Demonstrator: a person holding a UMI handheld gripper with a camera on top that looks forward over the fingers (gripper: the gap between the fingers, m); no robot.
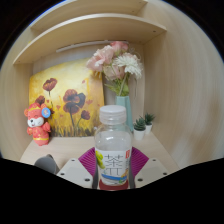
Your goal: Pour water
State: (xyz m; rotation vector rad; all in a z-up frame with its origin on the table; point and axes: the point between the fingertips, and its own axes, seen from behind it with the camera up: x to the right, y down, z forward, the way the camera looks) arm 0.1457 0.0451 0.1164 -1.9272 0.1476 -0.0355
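Note:
A clear plastic bottle (113,140) with a white cap and a white-and-green label stands upright between my fingers. My gripper (113,166) is shut on the bottle. The magenta pads (88,160) press against its lower body on both sides. The bottle's red-banded base sits level with the fingertips. The bottle looks mostly empty or clear inside. I cannot see any cup or other vessel.
A light wooden tabletop (70,148) lies beyond the fingers. At the back stand a poppy painting (65,100), a teal vase of pink flowers (119,75), a small potted plant (145,123) and an orange toy figure (38,122). A dark object (45,163) lies at the left. A shelf (90,30) hangs above.

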